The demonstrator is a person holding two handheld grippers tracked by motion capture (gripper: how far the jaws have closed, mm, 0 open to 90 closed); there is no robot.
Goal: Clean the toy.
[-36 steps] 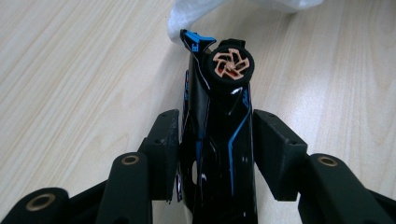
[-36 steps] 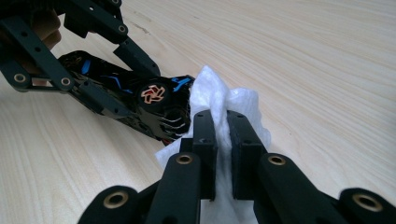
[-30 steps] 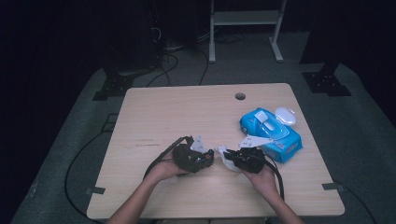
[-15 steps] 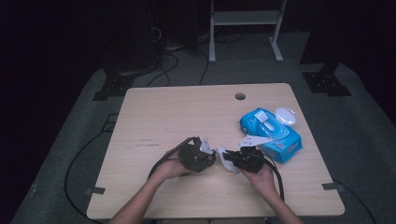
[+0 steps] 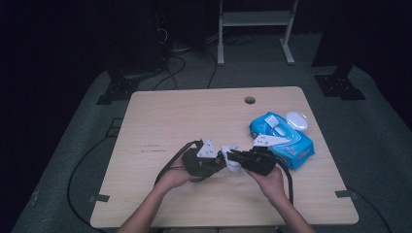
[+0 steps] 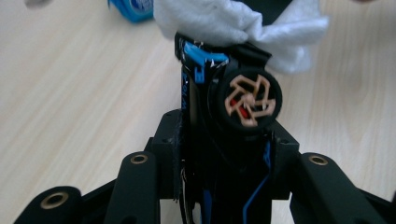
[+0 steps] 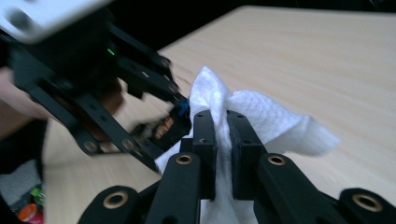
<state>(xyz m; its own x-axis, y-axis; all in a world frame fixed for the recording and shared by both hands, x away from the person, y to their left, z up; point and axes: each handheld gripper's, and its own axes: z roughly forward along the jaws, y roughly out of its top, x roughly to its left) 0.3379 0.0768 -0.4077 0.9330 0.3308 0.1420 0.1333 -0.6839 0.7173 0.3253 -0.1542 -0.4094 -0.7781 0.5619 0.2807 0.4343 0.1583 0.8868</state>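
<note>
My 2 grippers have moved closer together since a moment ago, and now they meet over the near middle of the table. My right gripper has its jaws squeezed tight on a white wipe. The wipe puffs out above and beside those jaws. My left gripper holds a small black part with a round end. Its jaws look closed on it. The wipe now touches the tip of that part, right in front of my left jaws. I think the wiping is starting. The blue wipe pack lies behind my right gripper. It has writing, but it is too blurry to read.
</note>
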